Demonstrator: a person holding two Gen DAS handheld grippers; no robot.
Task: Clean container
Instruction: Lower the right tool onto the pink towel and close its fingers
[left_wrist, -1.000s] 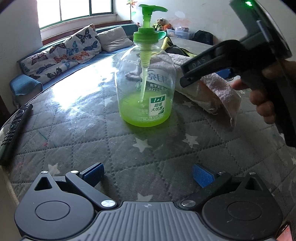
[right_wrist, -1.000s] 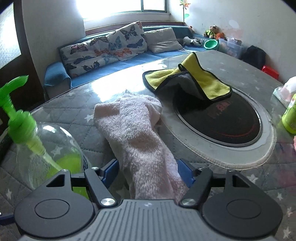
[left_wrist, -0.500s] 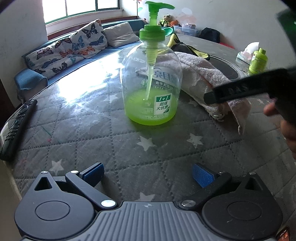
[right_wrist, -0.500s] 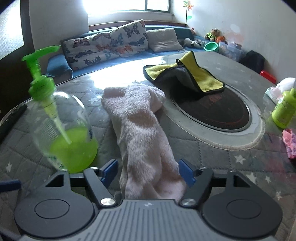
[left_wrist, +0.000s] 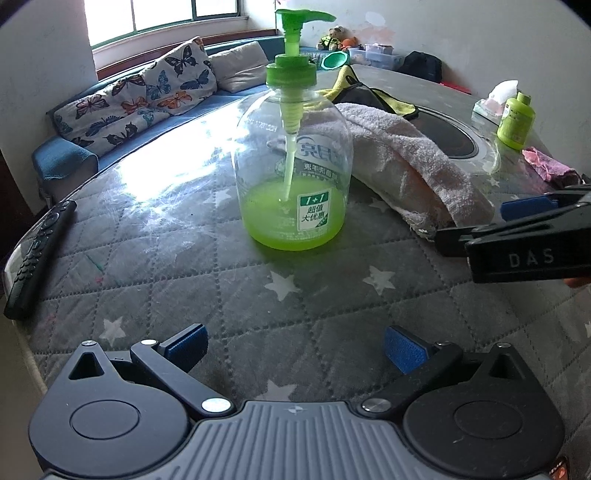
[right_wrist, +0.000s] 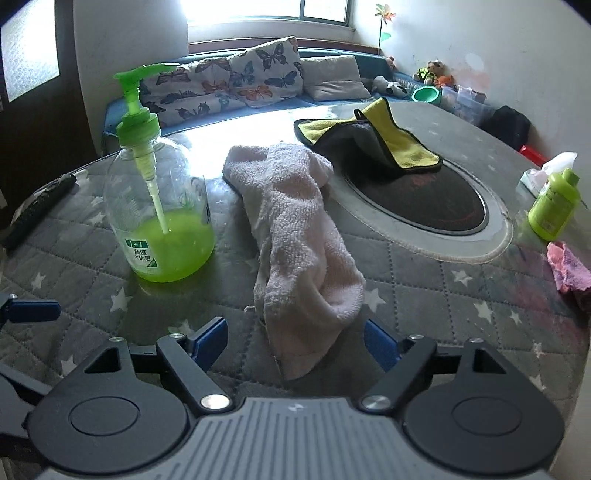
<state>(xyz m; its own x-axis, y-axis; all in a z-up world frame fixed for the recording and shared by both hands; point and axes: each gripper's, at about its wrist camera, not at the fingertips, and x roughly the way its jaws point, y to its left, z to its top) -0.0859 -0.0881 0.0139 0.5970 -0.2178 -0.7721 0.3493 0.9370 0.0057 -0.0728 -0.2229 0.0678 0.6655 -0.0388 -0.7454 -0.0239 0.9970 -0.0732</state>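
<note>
Both jaws gape; right gripper (right_wrist: 295, 341) has released the towel (right_wrist: 295, 229).

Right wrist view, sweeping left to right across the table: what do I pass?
Remote control → pump soap bottle → pale pink towel → yellow-and-grey cloth → small green bottle.

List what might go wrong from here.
The pump bottle stands tall and free while the left gripper is open short of it; a one-sided nudge may tip it. The pink towel lies slack between the right gripper fingers, and lifting it might drag against the bottle.
</note>
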